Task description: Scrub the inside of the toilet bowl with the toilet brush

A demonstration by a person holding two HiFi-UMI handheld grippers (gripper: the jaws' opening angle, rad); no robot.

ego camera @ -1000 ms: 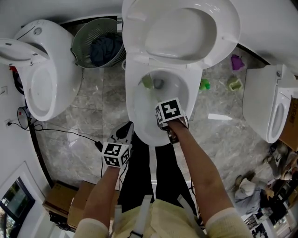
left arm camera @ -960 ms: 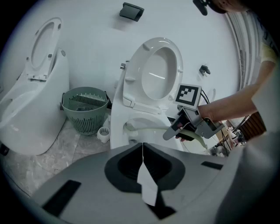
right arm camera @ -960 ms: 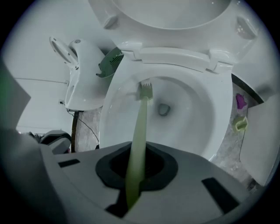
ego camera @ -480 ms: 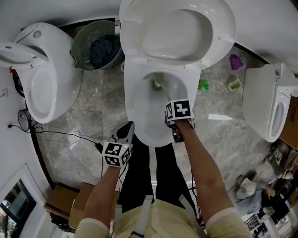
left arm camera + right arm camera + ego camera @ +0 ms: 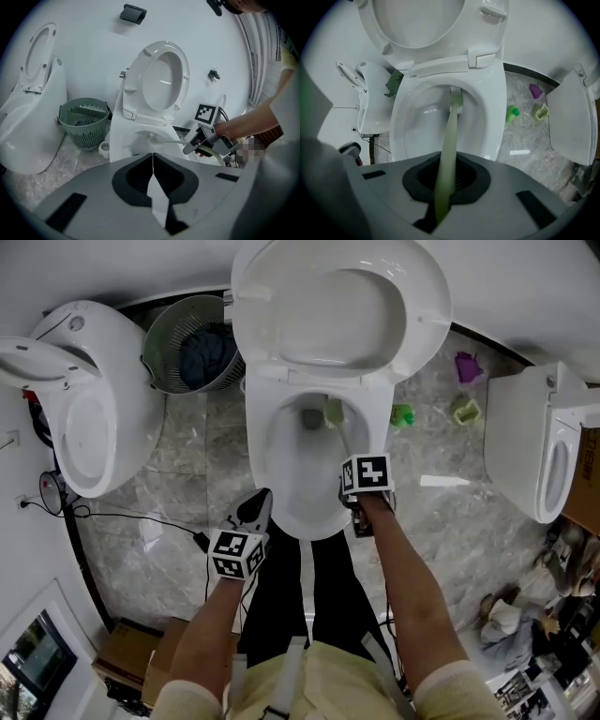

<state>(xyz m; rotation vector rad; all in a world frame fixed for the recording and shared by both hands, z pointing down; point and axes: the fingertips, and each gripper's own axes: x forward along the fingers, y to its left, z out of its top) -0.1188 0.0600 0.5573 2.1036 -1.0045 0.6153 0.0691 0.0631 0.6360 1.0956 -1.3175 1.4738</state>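
Observation:
The middle toilet [image 5: 281, 493] stands with its lid and seat raised [image 5: 339, 306]. A pale green toilet brush [image 5: 449, 140] reaches into the bowl, with its head [image 5: 334, 412] against the back right wall near the drain. My right gripper [image 5: 354, 486] hovers over the bowl's front right rim, shut on the brush handle, which runs out between the jaws [image 5: 445, 183]. My left gripper [image 5: 255, 507] hangs by the bowl's front left, outside the rim, shut with nothing in it [image 5: 153, 157]. The left gripper view also shows the right gripper [image 5: 199, 140] and the brush head [image 5: 151, 138].
A green basket [image 5: 192, 343] with dark cloth stands at the back left. Other toilets stand at the left [image 5: 84, 418] and the right [image 5: 534, 446]. Small purple [image 5: 466, 365] and green [image 5: 402, 414] items lie on the marble floor. A black cable [image 5: 122, 517] runs at the left.
The brush head has swept from the bowl's back left to its back right. My right gripper moved right and slightly toward the person. The left gripper stayed put.

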